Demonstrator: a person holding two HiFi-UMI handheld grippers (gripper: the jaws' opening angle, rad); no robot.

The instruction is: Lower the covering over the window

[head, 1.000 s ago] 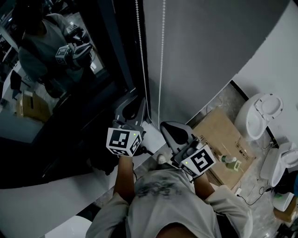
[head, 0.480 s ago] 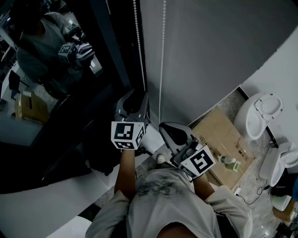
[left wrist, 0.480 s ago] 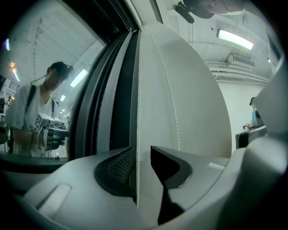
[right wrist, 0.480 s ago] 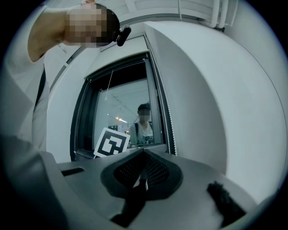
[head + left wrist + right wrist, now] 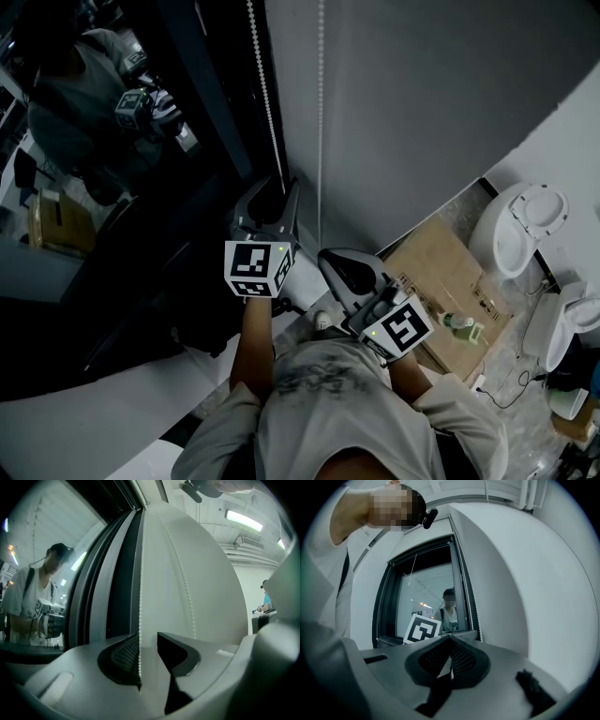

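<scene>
Two white bead-chain strands hang beside the dark window (image 5: 122,187); its glass reflects the person. The left strand (image 5: 265,112) drops into my left gripper (image 5: 278,192). In the left gripper view that strand (image 5: 140,620) runs down between the jaws of my left gripper (image 5: 147,637), along the left pad (image 5: 125,653) and apart from the right one. These jaws are opening and do not press on it. The second strand (image 5: 187,597) hangs free to the right. My right gripper (image 5: 330,258) sits lower, by the right strand (image 5: 321,112). In its own view my right gripper (image 5: 450,640) is shut with nothing seen in it.
A grey wall surface (image 5: 431,94) fills the space right of the chain. Below to the right lie a flattened cardboard sheet (image 5: 436,267) with a small bottle (image 5: 459,324) on it, and a white toilet (image 5: 520,225). A pale ledge (image 5: 112,412) runs under the window.
My left gripper has risen a little along the left strand and its jaws have spread apart around it. The right gripper has stayed where it was, shut.
</scene>
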